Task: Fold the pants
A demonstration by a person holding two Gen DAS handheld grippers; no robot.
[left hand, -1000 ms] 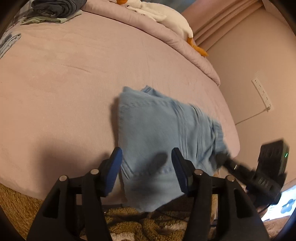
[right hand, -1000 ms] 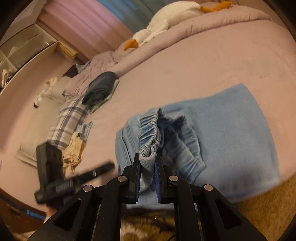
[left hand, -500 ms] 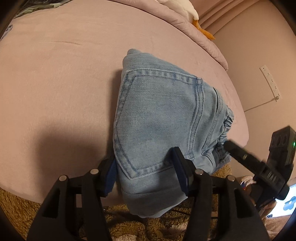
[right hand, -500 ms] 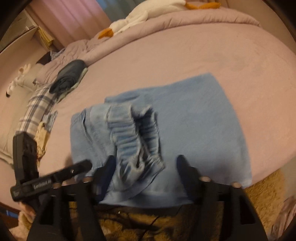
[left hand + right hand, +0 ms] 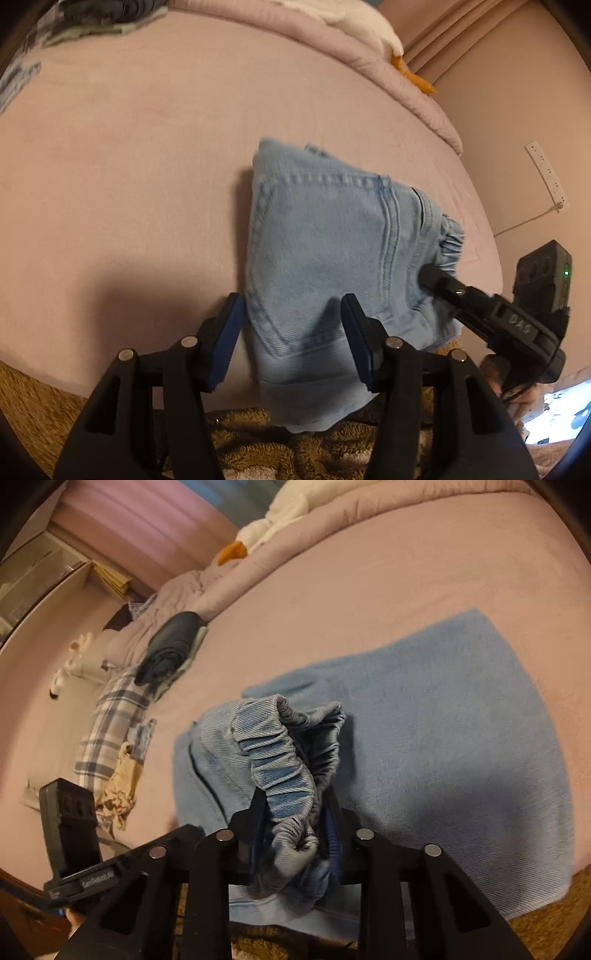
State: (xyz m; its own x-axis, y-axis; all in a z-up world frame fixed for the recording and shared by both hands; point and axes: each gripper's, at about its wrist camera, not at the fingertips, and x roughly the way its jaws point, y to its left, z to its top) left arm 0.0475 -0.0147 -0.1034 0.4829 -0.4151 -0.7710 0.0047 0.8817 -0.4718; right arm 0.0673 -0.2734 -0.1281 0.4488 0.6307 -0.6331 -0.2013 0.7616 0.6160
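Light blue jeans (image 5: 332, 251) lie folded on the pink bed (image 5: 129, 166), with their near edge hanging over the mattress side. My left gripper (image 5: 290, 325) is open at that near edge; the denim's corner sits between its blue pads without being pinched, and bed shows beside the left pad. In the right wrist view the jeans (image 5: 443, 738) spread flat, and their elastic waistband (image 5: 280, 760) stands bunched up. My right gripper (image 5: 295, 805) is closing on that bunch, which fills the gap between its pads. From the left wrist view, the right gripper (image 5: 436, 277) reaches the waistband (image 5: 450, 240) at the right.
Dark folded clothes (image 5: 170, 646) and a plaid cloth (image 5: 110, 723) lie further along the bed. A white plush goose (image 5: 273, 520) rests on the rolled duvet at the back. A brown shaggy rug (image 5: 37, 398) covers the floor below. A socket strip (image 5: 546, 173) hangs on the wall.
The right gripper let go of the waistband, opened wide, dropped lower and closed around it again. The jeans' top layer settled flat. The left gripper stayed at the near edge.
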